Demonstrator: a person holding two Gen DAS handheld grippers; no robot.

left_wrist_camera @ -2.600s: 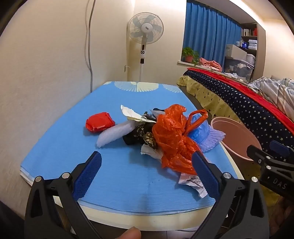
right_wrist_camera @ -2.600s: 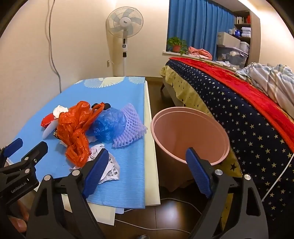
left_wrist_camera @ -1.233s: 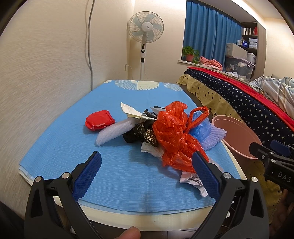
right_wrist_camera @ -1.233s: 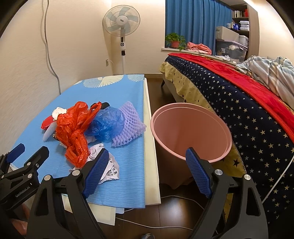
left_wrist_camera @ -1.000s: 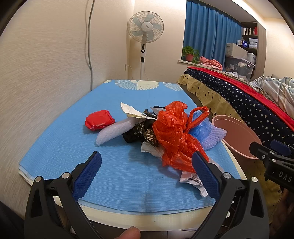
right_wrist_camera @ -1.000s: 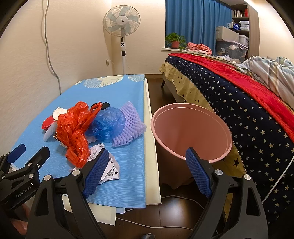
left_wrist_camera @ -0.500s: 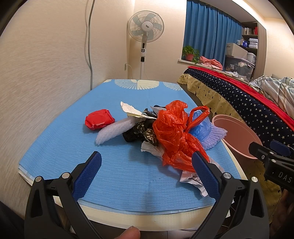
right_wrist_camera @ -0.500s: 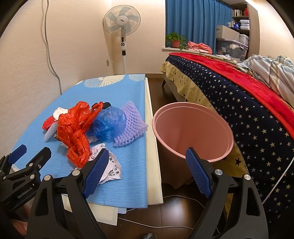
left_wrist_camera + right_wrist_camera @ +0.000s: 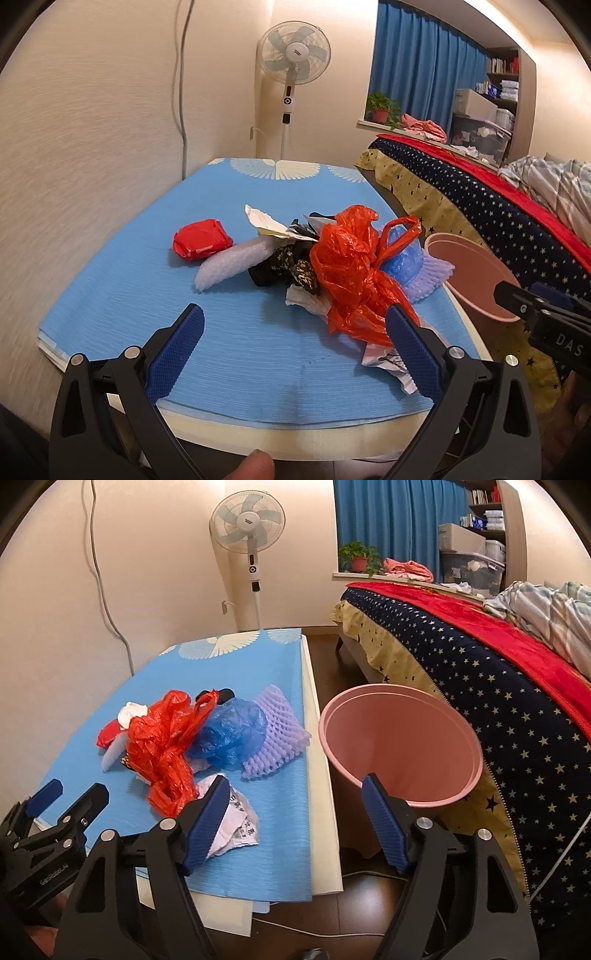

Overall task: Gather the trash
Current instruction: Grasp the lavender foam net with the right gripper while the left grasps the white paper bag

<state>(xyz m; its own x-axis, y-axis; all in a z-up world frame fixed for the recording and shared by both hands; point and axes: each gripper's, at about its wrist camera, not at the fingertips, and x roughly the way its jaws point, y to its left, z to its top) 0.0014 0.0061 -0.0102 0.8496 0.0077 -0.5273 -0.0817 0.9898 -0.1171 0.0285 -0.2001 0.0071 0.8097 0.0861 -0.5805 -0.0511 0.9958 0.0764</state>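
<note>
A heap of trash lies on the blue mat [image 9: 147, 288]: an orange plastic bag [image 9: 354, 269], a blue bag [image 9: 232, 731], purple foam netting [image 9: 275, 731], a red wrapper [image 9: 201, 240], bubble wrap [image 9: 232, 266] and crumpled printed paper [image 9: 236, 823]. The pink bin [image 9: 402, 746] stands on the floor right of the mat. My left gripper [image 9: 293, 317] hangs open over the mat's near edge, short of the heap. My right gripper [image 9: 295, 786] hovers above the gap between mat and bin, its jaws closing with nothing between them.
A wall runs along the mat's left side. A standing fan [image 9: 291, 92] is behind the mat. A bed with a starry blanket [image 9: 498, 686] flanks the bin on the right. A cable [image 9: 314, 934] lies on the dark floor.
The right gripper's fingers have drawn a little closer together. The left gripper and the trash heap have stayed where they were.
</note>
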